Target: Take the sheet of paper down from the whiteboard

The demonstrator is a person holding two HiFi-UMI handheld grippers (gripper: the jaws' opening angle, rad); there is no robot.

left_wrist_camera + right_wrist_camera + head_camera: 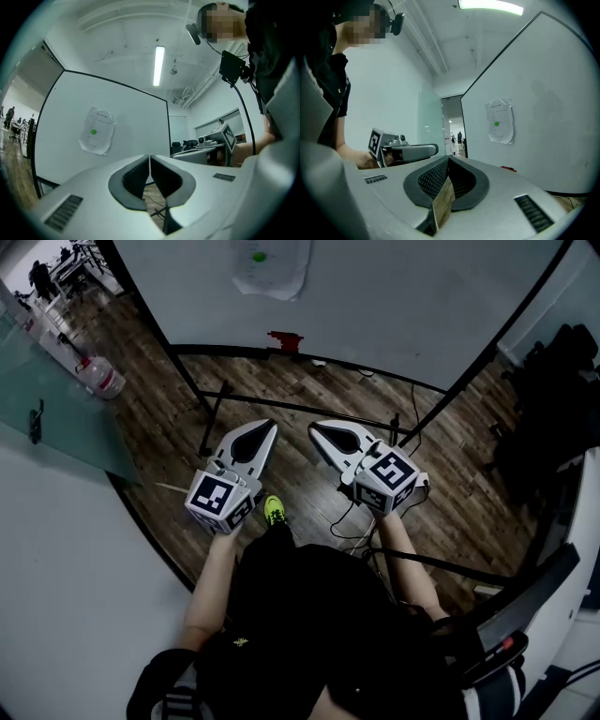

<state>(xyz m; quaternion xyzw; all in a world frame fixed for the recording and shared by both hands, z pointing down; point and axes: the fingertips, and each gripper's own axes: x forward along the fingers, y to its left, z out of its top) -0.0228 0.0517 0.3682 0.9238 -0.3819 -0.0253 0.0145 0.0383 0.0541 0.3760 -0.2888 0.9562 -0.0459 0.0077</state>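
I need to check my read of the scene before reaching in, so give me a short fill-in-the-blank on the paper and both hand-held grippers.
1. The paper hangs on the ____.
2. The dot on the paper is coloured ____.
3. The left hand-held gripper and the right hand-held gripper both have their jaws ____ (open or shut).

Missing words: whiteboard; green; shut.
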